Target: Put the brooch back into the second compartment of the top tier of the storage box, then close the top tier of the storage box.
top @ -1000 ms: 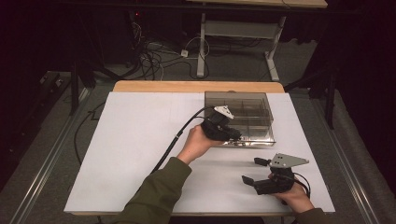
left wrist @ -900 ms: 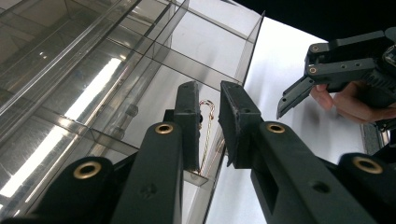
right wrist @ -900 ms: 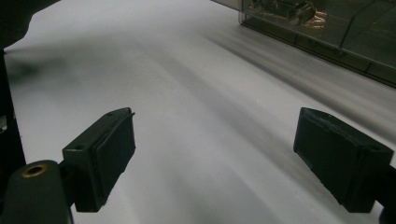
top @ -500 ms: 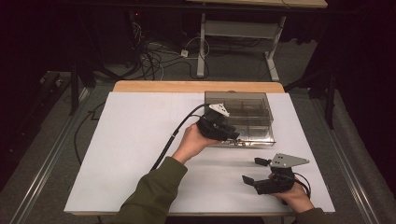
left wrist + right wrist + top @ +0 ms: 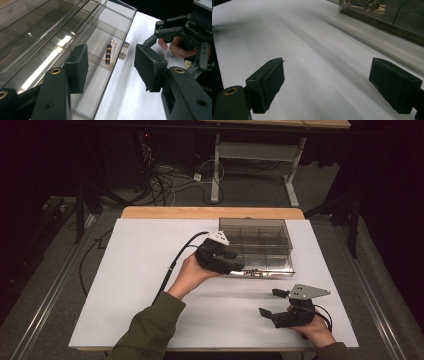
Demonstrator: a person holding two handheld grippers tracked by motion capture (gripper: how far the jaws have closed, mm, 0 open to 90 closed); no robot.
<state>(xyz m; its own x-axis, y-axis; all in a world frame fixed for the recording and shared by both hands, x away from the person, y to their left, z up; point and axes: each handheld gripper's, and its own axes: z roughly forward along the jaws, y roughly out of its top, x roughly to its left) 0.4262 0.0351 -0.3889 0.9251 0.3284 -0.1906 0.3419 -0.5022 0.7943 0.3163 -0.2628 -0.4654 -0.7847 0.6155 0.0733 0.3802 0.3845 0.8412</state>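
A clear plastic compartment box (image 5: pixel 260 237) stands at the back right of the white table (image 5: pixel 150 270). In the left gripper view a small string of black and gold beads (image 5: pixel 109 52) lies in the front compartment of the box (image 5: pixel 50 37). My left gripper (image 5: pixel 237 261) is at the box's front left corner. Its jaws (image 5: pixel 112 67) have just been opening and now stand apart over the box's front wall, pressing on nothing. My right gripper (image 5: pixel 272 302) rests open near the table's front right, its jaws (image 5: pixel 327 85) empty above the bare surface.
A wooden strip (image 5: pixel 210 212) runs along the table's far edge. On the floor beyond lie cables (image 5: pixel 170 180) and a metal frame (image 5: pixel 250 155). The box's front edge (image 5: pixel 384 17) is at the top right of the right gripper view.
The left gripper has slid left along the front of the box and its jaws have spread apart. The right gripper has kept still.
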